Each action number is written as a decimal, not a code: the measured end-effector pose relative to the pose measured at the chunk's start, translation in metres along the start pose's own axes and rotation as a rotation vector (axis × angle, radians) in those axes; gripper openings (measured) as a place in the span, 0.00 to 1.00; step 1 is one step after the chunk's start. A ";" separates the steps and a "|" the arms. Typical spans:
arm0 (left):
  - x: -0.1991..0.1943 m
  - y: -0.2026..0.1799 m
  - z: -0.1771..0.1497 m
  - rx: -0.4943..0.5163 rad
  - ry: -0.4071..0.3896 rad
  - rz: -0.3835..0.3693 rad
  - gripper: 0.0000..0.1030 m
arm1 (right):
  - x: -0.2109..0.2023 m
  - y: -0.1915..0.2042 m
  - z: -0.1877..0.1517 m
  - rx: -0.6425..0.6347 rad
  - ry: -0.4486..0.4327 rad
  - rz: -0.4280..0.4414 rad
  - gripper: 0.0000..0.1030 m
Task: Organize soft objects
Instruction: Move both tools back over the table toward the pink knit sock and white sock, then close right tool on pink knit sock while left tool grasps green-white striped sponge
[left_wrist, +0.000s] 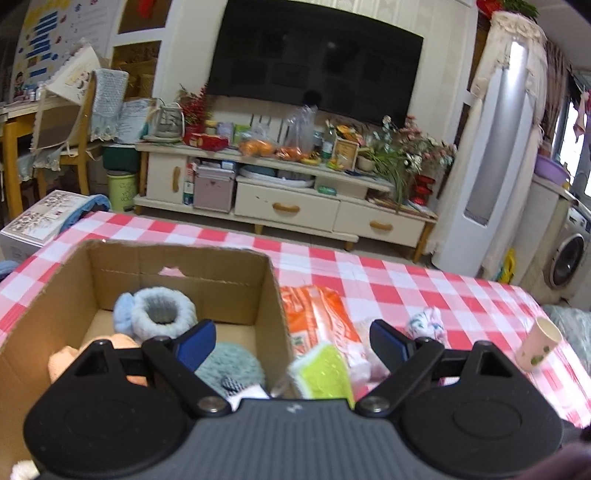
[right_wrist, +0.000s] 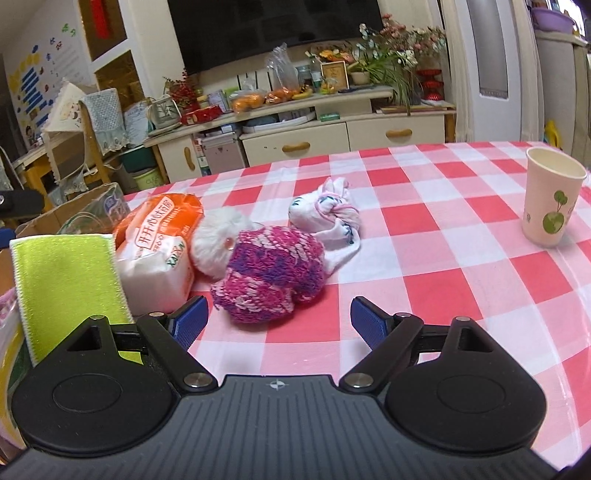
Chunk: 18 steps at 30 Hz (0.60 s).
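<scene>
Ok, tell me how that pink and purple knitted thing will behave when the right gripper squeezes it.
The knitted bundle looks like loose, fuzzy yarn, so it will probably squash under the open right gripper rather than resist. It seems light for its bulk and should not slip from the ribbed pads. Its lumpy, folded shape suggests that it may sag or unfold once lifted.

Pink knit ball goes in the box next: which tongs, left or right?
Right, probably. The right tongs are open with the pink knit ball just ahead. The left tongs hang open over the cardboard box wall, empty.
</scene>
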<state>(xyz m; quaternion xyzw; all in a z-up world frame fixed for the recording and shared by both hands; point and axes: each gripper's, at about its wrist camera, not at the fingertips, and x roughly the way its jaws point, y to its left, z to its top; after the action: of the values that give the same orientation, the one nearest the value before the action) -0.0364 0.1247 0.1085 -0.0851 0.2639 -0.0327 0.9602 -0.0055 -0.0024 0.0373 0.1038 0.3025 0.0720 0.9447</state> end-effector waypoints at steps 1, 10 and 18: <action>0.001 -0.001 -0.001 0.005 0.007 -0.004 0.86 | 0.002 -0.001 0.000 0.002 0.003 0.001 1.00; 0.008 -0.020 -0.008 0.079 0.052 -0.026 0.78 | 0.018 -0.009 0.005 0.006 0.022 0.012 1.00; 0.007 -0.031 -0.009 0.120 0.081 -0.075 0.77 | 0.031 -0.014 0.012 -0.013 0.026 0.007 1.00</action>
<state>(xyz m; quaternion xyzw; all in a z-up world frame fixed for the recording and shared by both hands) -0.0357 0.0921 0.1035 -0.0360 0.2969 -0.0877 0.9502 0.0275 -0.0113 0.0262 0.0978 0.3142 0.0784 0.9410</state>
